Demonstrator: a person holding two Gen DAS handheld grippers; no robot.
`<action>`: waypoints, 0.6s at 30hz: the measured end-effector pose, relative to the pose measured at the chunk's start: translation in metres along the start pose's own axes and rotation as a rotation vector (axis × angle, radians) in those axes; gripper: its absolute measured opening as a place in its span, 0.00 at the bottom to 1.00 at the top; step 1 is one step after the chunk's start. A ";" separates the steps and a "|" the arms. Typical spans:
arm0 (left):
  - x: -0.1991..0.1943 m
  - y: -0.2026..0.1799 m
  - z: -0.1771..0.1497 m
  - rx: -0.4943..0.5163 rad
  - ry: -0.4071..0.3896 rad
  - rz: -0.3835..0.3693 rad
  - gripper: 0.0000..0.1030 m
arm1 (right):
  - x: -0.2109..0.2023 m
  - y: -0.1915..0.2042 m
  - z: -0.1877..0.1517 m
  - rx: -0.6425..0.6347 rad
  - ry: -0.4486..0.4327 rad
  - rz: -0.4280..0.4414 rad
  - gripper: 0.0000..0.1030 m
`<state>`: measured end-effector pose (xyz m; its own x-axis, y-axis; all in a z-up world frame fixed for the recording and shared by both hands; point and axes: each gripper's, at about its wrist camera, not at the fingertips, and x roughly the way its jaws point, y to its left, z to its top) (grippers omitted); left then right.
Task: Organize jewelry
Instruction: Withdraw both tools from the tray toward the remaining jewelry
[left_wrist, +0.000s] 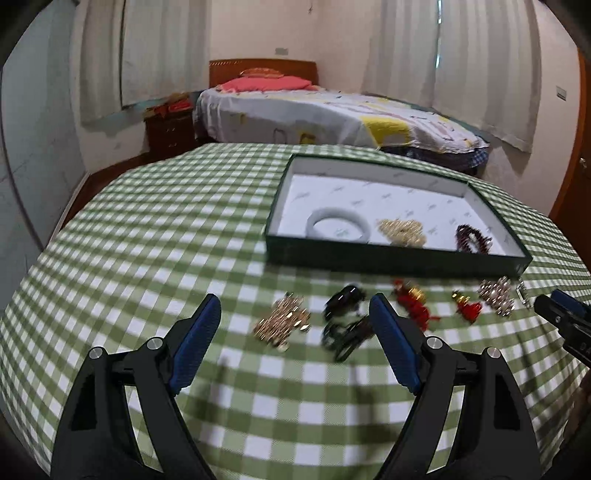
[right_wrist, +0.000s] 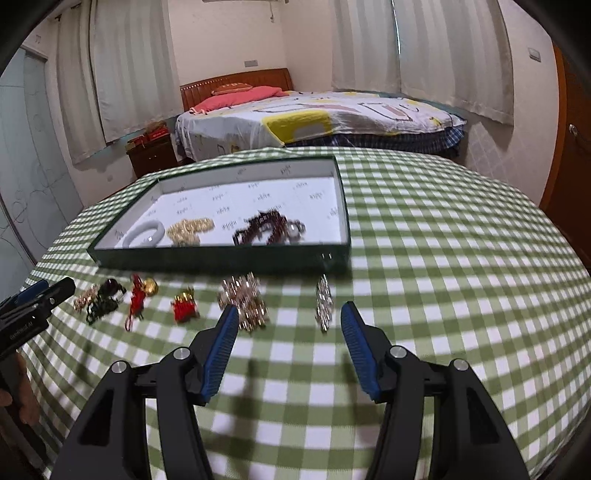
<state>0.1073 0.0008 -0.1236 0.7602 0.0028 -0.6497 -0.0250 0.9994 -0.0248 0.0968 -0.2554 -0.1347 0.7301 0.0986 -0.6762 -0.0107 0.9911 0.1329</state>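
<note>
Left gripper (left_wrist: 295, 314) hovering wide and empty over a gold bracelet (left_wrist: 282, 323) and black beads (left_wrist: 343, 319), right gripper (right_wrist: 289, 314) standing apart, empty, a silver chain (right_wrist: 323, 304) between its fingers, green tray (right_wrist: 221, 258) lying at twelve o'clock — white bangle (right_wrist: 144, 233) resting inside, checked tablecloth (right_wrist: 443, 258) beneath.

Checked cloth tablecloth (left_wrist: 147, 258); glossy white bangle (left_wrist: 338, 226).

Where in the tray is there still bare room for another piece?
The tray is bare across its far half. Its near edge is crowded: white bangle, gold chain, dark red beads. A small gap remains in the near right corner.
</note>
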 end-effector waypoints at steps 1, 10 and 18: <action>0.001 0.003 -0.002 -0.004 0.007 0.004 0.78 | 0.001 0.000 -0.002 0.000 0.006 -0.001 0.55; 0.013 0.013 -0.003 -0.021 0.048 0.012 0.72 | 0.003 0.002 -0.006 -0.011 0.013 0.002 0.55; 0.037 0.016 0.000 -0.025 0.124 -0.007 0.56 | 0.009 0.001 -0.008 -0.006 0.032 0.003 0.55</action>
<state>0.1350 0.0169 -0.1478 0.6743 -0.0098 -0.7384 -0.0374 0.9982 -0.0474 0.0983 -0.2525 -0.1465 0.7079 0.1044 -0.6985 -0.0168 0.9912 0.1311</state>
